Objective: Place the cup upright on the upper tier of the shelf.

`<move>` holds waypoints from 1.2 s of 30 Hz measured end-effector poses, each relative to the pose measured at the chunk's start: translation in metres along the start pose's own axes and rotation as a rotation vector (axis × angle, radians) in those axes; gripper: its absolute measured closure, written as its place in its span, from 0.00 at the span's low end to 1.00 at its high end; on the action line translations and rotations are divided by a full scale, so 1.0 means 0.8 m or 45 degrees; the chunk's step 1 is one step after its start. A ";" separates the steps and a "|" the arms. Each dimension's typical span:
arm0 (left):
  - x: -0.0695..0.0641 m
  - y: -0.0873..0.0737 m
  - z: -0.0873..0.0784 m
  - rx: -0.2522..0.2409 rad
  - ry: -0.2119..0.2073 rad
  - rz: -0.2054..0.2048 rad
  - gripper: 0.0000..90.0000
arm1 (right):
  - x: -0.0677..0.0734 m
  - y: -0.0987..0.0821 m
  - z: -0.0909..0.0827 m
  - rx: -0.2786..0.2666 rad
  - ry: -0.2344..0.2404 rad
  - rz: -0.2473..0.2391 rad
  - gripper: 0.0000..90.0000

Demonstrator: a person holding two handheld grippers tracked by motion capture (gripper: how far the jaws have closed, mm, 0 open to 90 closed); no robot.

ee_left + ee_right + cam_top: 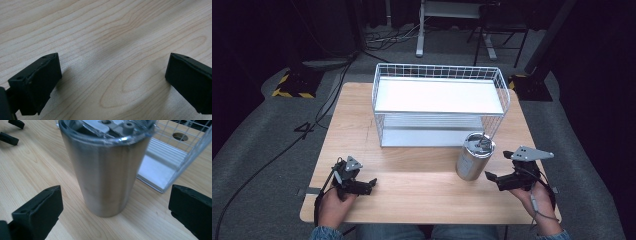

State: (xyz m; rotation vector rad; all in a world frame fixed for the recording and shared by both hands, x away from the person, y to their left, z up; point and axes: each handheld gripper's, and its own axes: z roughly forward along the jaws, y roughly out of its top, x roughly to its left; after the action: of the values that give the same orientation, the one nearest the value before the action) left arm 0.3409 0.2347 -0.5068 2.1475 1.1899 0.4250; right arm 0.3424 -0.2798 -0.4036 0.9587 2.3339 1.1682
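A stainless steel tumbler (474, 159) with a clear lid stands upright on the wooden table (412, 200), just in front of the rack's right corner. My right gripper (494, 181) rests on the table to its right, open and pointing at it. In the right gripper view the tumbler (105, 170) stands just ahead of my right gripper (116, 195), between its spread jaws, and neither jaw touches it. My left gripper (371, 185) lies on the table at the front left, open over bare wood (112, 82).
A white wire rack (439, 95) with two shelves stands at the back of the table; its lower shelf (162, 177) sits close behind the tumbler. The left gripper's jaws (12, 130) appear far off across the table. Cables run over the grey floor (287, 145).
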 end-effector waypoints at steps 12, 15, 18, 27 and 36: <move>0.000 0.000 0.000 0.001 0.000 0.001 0.01 | 0.006 0.015 0.028 -0.022 0.075 0.005 0.00; 0.000 0.000 0.000 0.000 -0.001 -0.001 0.01 | 0.004 0.018 0.040 -0.025 0.088 0.016 0.00; 0.000 0.000 0.000 0.000 -0.001 -0.001 0.01 | 0.003 0.019 0.045 -0.035 0.086 0.025 0.00; 0.000 0.000 0.000 0.000 -0.001 -0.001 0.01 | -0.001 0.017 0.074 -0.086 0.088 0.060 0.00; 0.000 0.000 0.000 0.003 0.000 -0.001 0.01 | -0.003 0.013 0.089 -0.149 0.110 0.075 0.00</move>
State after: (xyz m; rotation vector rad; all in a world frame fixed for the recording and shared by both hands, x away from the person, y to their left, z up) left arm 0.3408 0.2346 -0.5066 2.1488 1.1915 0.4231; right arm 0.3898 -0.2373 -0.4377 0.9597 2.2876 1.3791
